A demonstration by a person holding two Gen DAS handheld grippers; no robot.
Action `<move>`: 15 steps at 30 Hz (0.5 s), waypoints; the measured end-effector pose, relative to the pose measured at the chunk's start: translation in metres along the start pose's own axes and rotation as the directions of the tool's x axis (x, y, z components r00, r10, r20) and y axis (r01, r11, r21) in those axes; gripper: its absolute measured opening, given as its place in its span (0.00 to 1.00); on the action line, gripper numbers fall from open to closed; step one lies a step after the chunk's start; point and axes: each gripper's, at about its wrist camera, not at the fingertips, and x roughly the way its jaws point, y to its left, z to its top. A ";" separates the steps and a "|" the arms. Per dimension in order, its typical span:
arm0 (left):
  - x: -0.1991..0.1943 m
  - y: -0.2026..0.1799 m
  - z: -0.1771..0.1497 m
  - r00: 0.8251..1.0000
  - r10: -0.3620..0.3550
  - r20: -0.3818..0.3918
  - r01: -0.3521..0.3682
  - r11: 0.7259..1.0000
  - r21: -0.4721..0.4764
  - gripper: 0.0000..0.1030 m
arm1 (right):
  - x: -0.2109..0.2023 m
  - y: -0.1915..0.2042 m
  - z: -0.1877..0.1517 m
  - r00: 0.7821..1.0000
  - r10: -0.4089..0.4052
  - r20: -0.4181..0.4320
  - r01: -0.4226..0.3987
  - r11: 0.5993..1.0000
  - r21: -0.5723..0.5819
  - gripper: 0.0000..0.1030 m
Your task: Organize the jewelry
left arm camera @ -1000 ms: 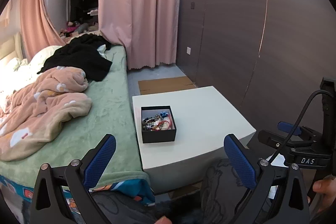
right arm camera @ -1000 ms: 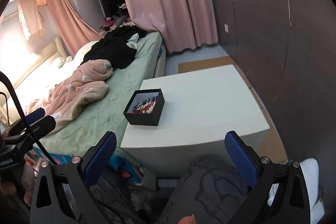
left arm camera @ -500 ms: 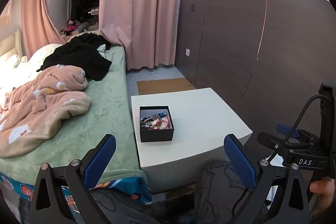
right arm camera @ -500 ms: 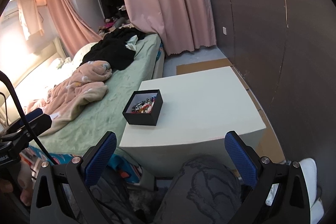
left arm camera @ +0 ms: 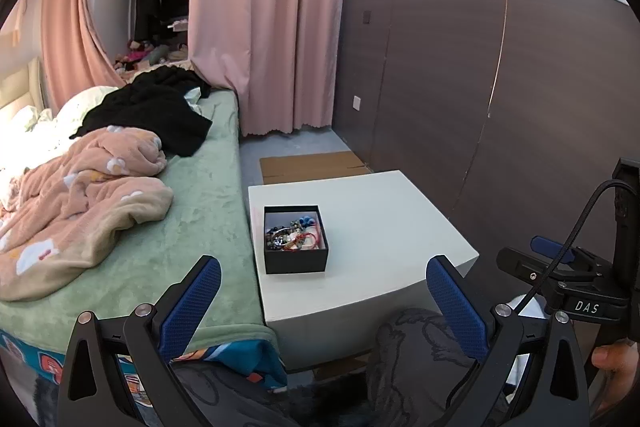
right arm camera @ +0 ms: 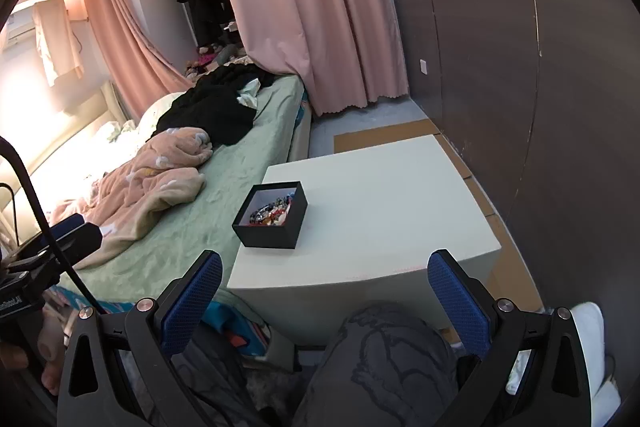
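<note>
A black open box (left arm camera: 295,245) full of tangled jewelry (left arm camera: 294,235) sits on the left part of a low white table (left arm camera: 384,227). It also shows in the right wrist view (right arm camera: 270,221) on the table (right arm camera: 380,211). My left gripper (left arm camera: 324,287) is open and empty, held well short of the table's near edge. My right gripper (right arm camera: 325,287) is open and empty too, also short of the table. The right gripper's body shows at the right edge of the left wrist view (left arm camera: 568,279).
A bed with a green cover (left arm camera: 200,219), a pink blanket (left arm camera: 80,187) and black clothes (left arm camera: 152,111) runs along the table's left side. A dark panelled wall (left arm camera: 480,87) stands to the right. Flat cardboard (left arm camera: 312,163) lies on the floor behind the table. My knee (right arm camera: 384,359) is below the grippers.
Both views have shifted slightly; the table and box sit a little farther and higher in view. Both grippers stay open and empty.
</note>
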 end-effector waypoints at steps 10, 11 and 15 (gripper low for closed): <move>-0.005 -0.001 0.001 1.000 -0.015 0.007 0.015 1.000 -0.003 1.00 | 0.000 -0.003 0.002 1.000 -0.021 -0.001 0.021 1.000 0.019 1.00; -0.005 -0.001 0.002 1.000 -0.018 0.008 0.018 1.000 -0.005 1.00 | 0.000 -0.002 0.002 1.000 -0.023 -0.001 0.023 1.000 0.020 1.00; -0.006 -0.002 0.002 1.000 -0.022 0.014 0.022 1.000 -0.003 1.00 | -0.002 -0.002 0.003 1.000 -0.027 0.007 0.027 0.999 0.024 1.00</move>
